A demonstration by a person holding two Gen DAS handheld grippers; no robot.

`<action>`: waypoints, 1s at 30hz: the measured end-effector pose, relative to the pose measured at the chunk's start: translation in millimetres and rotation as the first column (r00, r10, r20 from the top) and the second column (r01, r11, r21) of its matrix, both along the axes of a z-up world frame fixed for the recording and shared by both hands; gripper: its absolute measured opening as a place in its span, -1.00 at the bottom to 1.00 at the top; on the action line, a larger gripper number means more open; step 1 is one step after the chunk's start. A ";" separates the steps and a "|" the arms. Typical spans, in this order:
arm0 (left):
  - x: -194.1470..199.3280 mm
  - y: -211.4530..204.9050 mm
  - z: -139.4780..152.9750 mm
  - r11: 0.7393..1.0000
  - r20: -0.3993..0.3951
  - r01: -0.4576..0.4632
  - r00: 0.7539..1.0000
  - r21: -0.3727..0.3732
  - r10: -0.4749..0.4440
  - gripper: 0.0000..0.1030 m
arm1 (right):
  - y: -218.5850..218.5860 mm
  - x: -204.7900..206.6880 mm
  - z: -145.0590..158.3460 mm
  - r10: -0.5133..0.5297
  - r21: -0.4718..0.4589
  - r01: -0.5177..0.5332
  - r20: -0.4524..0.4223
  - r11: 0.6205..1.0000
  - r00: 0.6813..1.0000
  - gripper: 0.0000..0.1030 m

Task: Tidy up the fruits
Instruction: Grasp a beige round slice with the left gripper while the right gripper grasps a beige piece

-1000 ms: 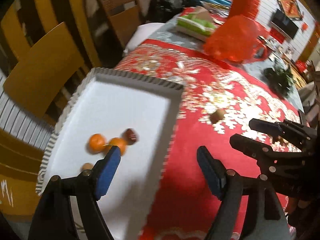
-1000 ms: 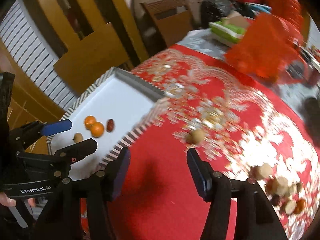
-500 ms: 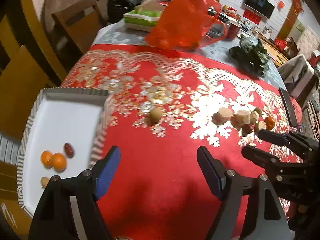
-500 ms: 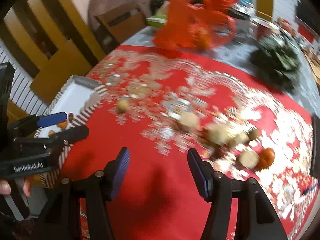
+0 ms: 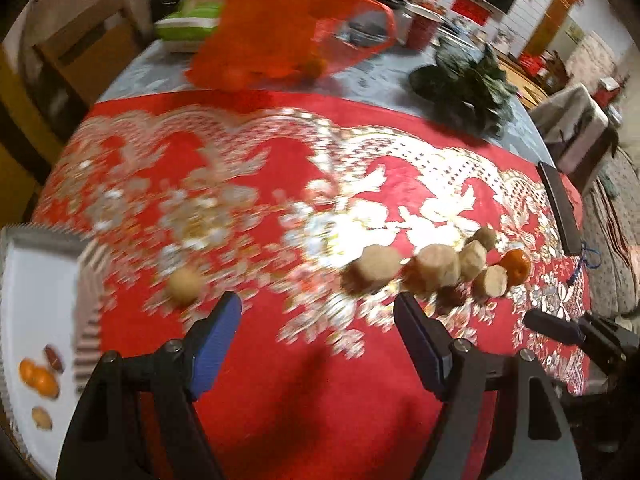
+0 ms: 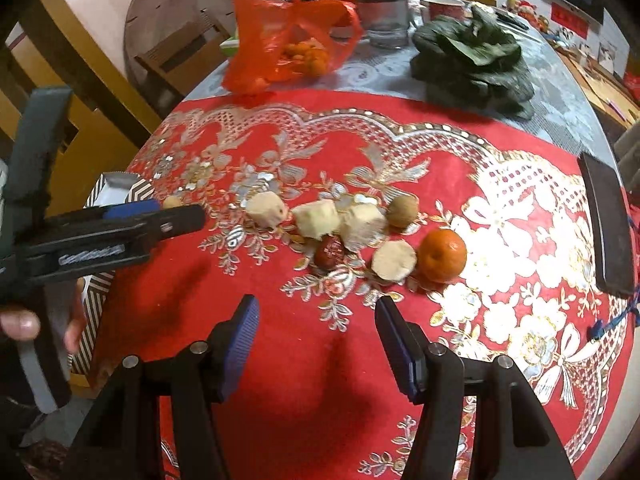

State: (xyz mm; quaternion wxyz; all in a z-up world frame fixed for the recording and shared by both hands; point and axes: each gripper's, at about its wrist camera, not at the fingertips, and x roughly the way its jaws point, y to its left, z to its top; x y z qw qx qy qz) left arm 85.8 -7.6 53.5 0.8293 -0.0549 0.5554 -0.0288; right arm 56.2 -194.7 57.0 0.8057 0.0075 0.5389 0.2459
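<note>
Right gripper (image 6: 316,342): blue-padded jaws spread, nothing held, poised above red gold-patterned tablecloth (image 6: 280,380). Left gripper (image 5: 318,340): jaws likewise spread and empty. Cluster of pale cut fruit chunks (image 6: 316,218), dark red date (image 6: 329,252) and round orange mandarin (image 6: 442,255) is laid just beyond. White rectangular striped-rim tray (image 5: 36,288) is set at the left edge, with small fruits inside.

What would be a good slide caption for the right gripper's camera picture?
Open right gripper hovering before a mandarin, a red date and pale peeled chunks on a red tablecloth.
</note>
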 end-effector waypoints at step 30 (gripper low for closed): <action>7.5 22.9 -8.8 1.000 -0.006 -0.001 1.000 -0.007 0.001 -0.40 | 46.3 41.8 -4.8 0.134 0.030 -0.134 0.014 0.991 0.991 0.26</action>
